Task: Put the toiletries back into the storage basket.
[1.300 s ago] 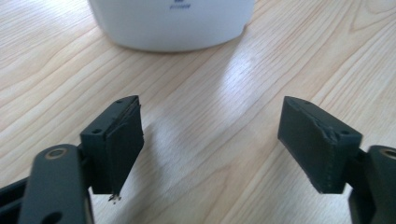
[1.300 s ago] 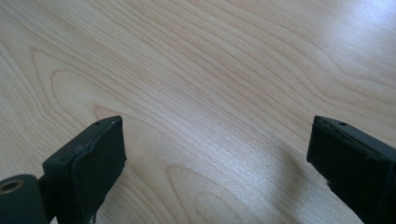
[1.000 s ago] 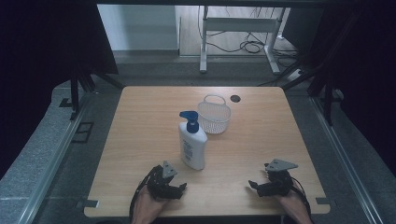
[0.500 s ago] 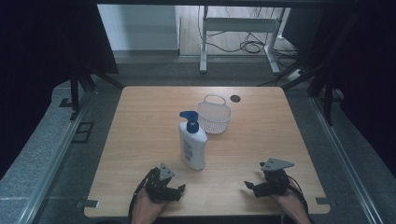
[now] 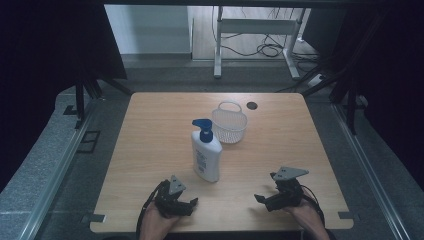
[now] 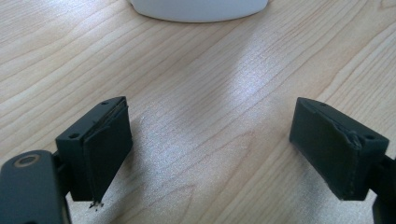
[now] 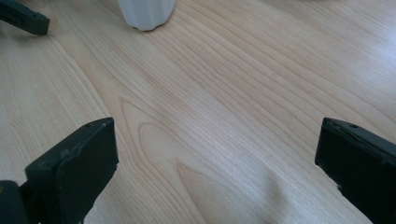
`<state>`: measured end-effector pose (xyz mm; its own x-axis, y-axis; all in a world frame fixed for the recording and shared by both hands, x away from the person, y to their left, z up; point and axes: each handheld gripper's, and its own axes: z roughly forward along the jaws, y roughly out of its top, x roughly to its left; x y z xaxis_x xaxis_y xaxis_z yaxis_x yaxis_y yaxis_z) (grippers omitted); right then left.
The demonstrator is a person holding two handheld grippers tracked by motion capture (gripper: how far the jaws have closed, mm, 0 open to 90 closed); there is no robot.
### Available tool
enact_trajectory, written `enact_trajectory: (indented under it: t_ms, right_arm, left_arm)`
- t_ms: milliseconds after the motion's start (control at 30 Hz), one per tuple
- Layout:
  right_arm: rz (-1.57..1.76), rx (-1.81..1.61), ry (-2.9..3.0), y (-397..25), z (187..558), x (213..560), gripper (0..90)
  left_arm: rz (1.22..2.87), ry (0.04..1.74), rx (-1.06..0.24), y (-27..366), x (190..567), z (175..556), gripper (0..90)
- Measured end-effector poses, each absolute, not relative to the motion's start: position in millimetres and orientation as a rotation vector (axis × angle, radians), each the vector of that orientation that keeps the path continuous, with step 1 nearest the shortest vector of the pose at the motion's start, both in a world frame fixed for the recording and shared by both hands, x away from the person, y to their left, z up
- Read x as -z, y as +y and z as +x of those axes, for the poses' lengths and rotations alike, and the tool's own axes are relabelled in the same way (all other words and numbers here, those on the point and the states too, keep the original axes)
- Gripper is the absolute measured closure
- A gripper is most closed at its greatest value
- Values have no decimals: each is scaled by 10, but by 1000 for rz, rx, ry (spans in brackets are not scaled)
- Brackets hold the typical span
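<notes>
A white pump bottle (image 5: 206, 152) with a blue pump head stands upright near the middle of the wooden table (image 5: 150, 135). Just behind it to the right sits a small white mesh basket (image 5: 229, 124) with a handle. My left gripper (image 5: 192, 202) rests low at the table's front left, open, its jaws wide apart over bare wood, with the bottle's base (image 6: 198, 9) just ahead. My right gripper (image 5: 260, 199) rests at the front right, open too, pointing left toward the bottle's base (image 7: 146, 13). Nothing lies between either pair of jaws.
A round dark cable hole (image 5: 251, 105) marks the table's far edge behind the basket. Grey floor and metal rails flank the table. A white metal frame (image 5: 257, 30) with cables stands beyond it. The other gripper's jaw tip (image 7: 23, 17) appears at the right gripper view's top left.
Both grippers have stayed low at the front edge. The right one has shifted slightly; the bottle and basket have not moved.
</notes>
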<state>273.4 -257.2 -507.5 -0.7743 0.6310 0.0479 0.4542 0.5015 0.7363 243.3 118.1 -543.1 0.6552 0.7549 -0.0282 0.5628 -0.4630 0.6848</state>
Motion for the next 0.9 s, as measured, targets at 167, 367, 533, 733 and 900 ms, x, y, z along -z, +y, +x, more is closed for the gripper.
enact_trajectory:
  t_ms: [167, 367, 533, 733, 900]
  right_arm:
    - [888, -1129, 2530, -2512, 2743, 5047, 0]
    - [855, -1145, 2522, -2437, 2780, 4962, 0]
    - [843, -1168, 2517, -2384, 2813, 4907, 0]
    - [850, -1213, 2516, -2297, 2867, 4855, 0]
    - [848, -1242, 2520, -2216, 2924, 4807, 0]
  left_arm:
    - [2188, 1031, -374, 1156, 5431, 2439, 123]
    - [2188, 1033, -377, 1150, 5430, 2441, 124]
    - [2186, 1035, -377, 1148, 5431, 2441, 123]
    - [2187, 1034, -375, 1148, 5431, 2441, 122]
    - [2189, 1033, -375, 1148, 5431, 2441, 121]
